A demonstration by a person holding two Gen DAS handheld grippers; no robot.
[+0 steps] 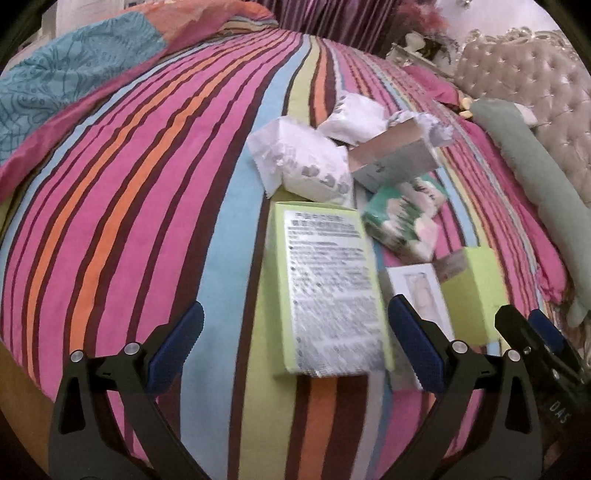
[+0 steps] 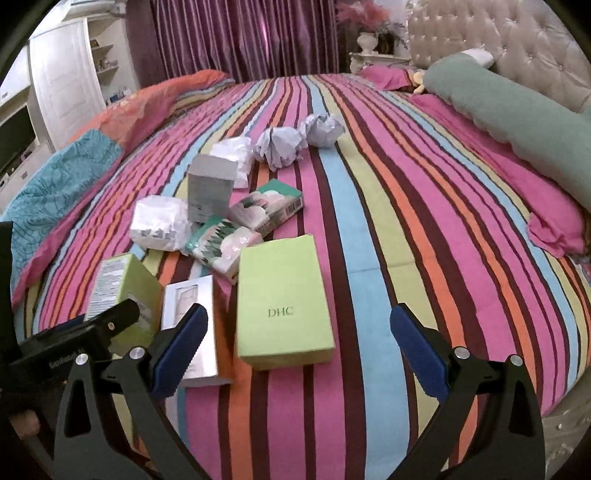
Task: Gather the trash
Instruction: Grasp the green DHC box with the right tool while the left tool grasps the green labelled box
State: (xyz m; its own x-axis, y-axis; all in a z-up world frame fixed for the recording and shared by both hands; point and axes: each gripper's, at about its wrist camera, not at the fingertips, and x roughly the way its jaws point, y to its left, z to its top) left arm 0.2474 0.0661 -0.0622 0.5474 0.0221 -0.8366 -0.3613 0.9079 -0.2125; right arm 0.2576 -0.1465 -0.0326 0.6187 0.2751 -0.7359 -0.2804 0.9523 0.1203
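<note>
Trash lies in a pile on a striped bedspread. A light green box with printed text lies between the open fingers of my left gripper, which is empty. A green DHC box lies between the open fingers of my right gripper, also empty. A small white box sits beside the right gripper's left finger. Farther off are a grey box, green tissue packs, white wrappers and crumpled paper balls.
A green bolster pillow and a tufted headboard lie at the right. A folded blue and orange quilt lies at the left. Purple curtains and a white cabinet stand behind the bed.
</note>
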